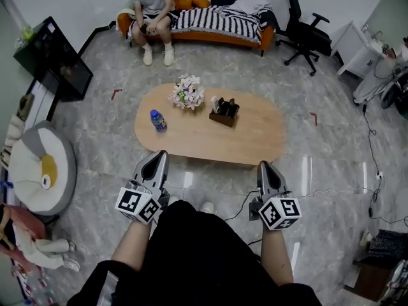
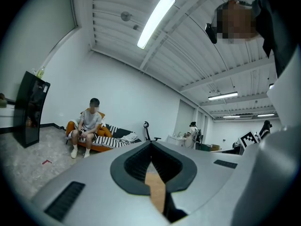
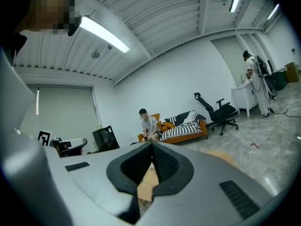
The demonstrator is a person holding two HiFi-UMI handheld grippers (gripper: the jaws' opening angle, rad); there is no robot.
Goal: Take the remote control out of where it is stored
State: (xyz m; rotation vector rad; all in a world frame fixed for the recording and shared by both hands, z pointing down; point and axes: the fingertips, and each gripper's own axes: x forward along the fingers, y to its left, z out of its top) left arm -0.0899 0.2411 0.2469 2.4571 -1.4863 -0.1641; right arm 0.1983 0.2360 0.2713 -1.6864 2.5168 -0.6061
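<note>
The left claw and right claw, grey and pointed, are hovering pinched together, empty, before the smooth oval wooden tabletop, where the remote control is standing in a dark boxy holder.

Contents of holder — too small

the remote control is a dark, slim piece standing upright in a small dark brown holder, its upper end poking above the rim. a pale item stands at the holder's left end, beside other dark pieces; they are too small to tell apart. the open-topped holder sits slightly askew near the middle of the oval wooden tabletop.
</note>
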